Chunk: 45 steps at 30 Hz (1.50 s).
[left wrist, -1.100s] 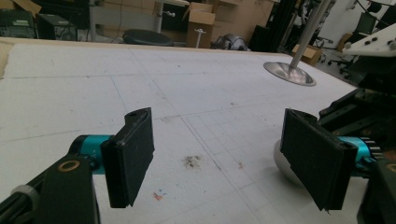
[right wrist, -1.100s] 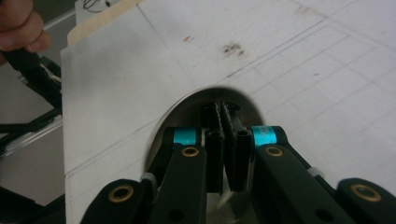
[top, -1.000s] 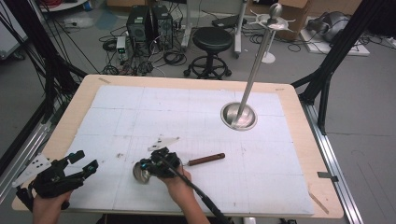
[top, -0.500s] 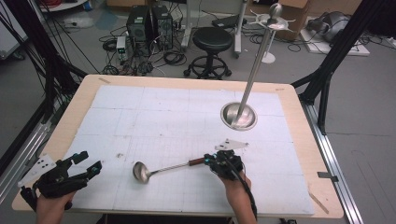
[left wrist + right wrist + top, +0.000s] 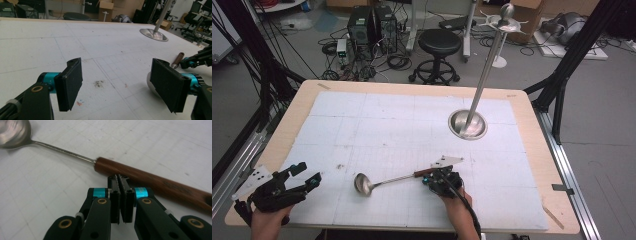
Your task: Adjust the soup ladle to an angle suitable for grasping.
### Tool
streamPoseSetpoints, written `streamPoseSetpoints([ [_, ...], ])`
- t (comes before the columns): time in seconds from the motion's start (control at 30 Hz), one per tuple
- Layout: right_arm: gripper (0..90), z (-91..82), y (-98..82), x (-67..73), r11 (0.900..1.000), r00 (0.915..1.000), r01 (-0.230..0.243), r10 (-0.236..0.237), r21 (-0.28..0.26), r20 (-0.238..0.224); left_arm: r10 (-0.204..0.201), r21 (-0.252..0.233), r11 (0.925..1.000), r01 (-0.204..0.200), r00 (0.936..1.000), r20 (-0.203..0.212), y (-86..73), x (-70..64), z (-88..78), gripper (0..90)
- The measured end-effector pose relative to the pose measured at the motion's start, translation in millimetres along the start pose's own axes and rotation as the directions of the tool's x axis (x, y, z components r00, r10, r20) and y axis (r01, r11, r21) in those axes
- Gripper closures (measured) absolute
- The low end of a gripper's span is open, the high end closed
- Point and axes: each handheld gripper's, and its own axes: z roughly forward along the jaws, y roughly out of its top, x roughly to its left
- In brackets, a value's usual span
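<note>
The table [image 5: 532,150] is mostly bare, a stand [image 5: 468,125] toward its far right, the ladle [image 5: 384,180] flat near the front edge, the left gripper [image 5: 304,176] agape and empty at the front-left corner, the right gripper [image 5: 121,178] clenched empty against the ladle's handle.

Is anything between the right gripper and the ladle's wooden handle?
Nothing visible. The right gripper, jaws shut and empty, has its tips right at the ladle handle's near side, bare table around.
</note>
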Motion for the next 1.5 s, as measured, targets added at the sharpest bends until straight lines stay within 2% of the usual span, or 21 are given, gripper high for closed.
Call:
streamPoseSetpoints([
  [0.17, 88.8, 3.5, 5.9, 0.2, 1.0, 0.9998, -0.008, 0.008, -0.008, 0.017, 0.005, 0.004, 1.0, -0.005, 1.0, 0.005, 0.1, -0.2, 0.5, 26.4],
  [0.27, 88.8, 0.7, 5.0, -1.6, 1.0, 0.9999, -0.012, 0.012, -0.011, 0.01, 0.003, 0.001, 1.0, -0.003, 1.0, 0.004, 0.1, -0.3, 0.3, 26.4],
  [0.37, 88.8, -12.6, 1.7, -15.7, 0.996, 0.9969, -0.059, 0.062, -0.067, 0.049, 0.001, 0.0, 1.0, -0.001, 1.0, 0.001, 0.2, 0.5, -0.4, 26.4],
  [0.43, 88.9, -20.7, -1.5, -28.0, 0.992, 0.9892, -0.09, 0.099, -0.084, 0.108, 0.0, -0.001, 1.0, 0.0, 1.0, 0.001, 0.2, 0.8, -0.4, 26.4],
  [0.5, 88.8, -29.7, -5.5, -43.6, 0.988, 0.9724, -0.122, 0.139, -0.099, 0.188, 0.001, 0.0, 1.0, -0.001, 1.0, 0.001, 0.2, 0.7, -0.1, 26.4],
  [0.57, 88.8, -36.2, -8.1, -55.7, 0.981, 0.9552, -0.153, 0.178, -0.122, 0.236, 0.001, 0.0, 1.0, -0.001, 1.0, 0.0, 0.1, 0.5, 0.1, 26.5],
  [0.7, 88.9, -39.1, -10.6, -73.4, 0.974, 0.9323, -0.191, 0.218, -0.119, 0.289, 0.001, 0.0, 1.0, -0.001, 1.0, 0.0, 0.0, 0.7, -0.1, 26.4],
  [0.77, 88.8, -36.2, -11.4, -76.8, 0.975, 0.9323, -0.198, 0.218, -0.097, 0.289, -0.001, 0.0, 1.0, 0.001, 1.0, -0.001, 0.0, 0.9, -0.5, 26.4],
  [0.83, 88.9, -32.1, -11.1, -76.4, 0.979, 0.9382, -0.189, 0.201, -0.071, 0.282, -0.002, -0.001, 1.0, 0.002, 1.0, -0.001, 0.0, 1.3, -0.4, 26.5],
  [0.87, 88.9, -30.2, -10.7, -75.0, 0.983, 0.9438, -0.175, 0.183, -0.054, 0.275, -0.002, -0.001, 1.0, 0.002, 1.0, -0.001, 0.0, 1.5, -0.4, 26.4],
  [0.93, 88.9, -27.6, -10.4, -73.0, 0.985, 0.9506, -0.166, 0.171, -0.044, 0.259, -0.003, -0.002, 1.0, 0.003, 1.0, 0.0, 0.0, 1.4, -0.5, 26.4],
  [1.0, 89.0, -25.9, -9.8, -70.2, 0.987, 0.9556, -0.155, 0.161, -0.042, 0.247, -0.002, -0.002, 1.0, 0.002, 1.0, 0.0, 0.2, 1.1, -0.5, 26.4],
  [1.03, 89.0, -25.6, -9.5, -69.0, 0.988, 0.9548, -0.146, 0.152, -0.041, 0.255, -0.002, -0.002, 1.0, 0.002, 1.0, 0.0, 0.2, 1.0, -0.4, 26.4],
  [1.2, 89.0, -25.3, -9.1, -68.5, 0.988, 0.959, -0.151, 0.156, -0.043, 0.236, -0.002, -0.001, 1.0, 0.002, 1.0, 0.002, 0.1, 0.7, 0.1, 26.4],
  [1.5, 89.0, -18.3, -3.6, -59.6, 0.992, 0.9725, -0.113, 0.121, -0.048, 0.199, -0.003, 0.0, 1.0, 0.003, 1.0, 0.0, -0.1, 0.7, 0.3, 26.5],
])
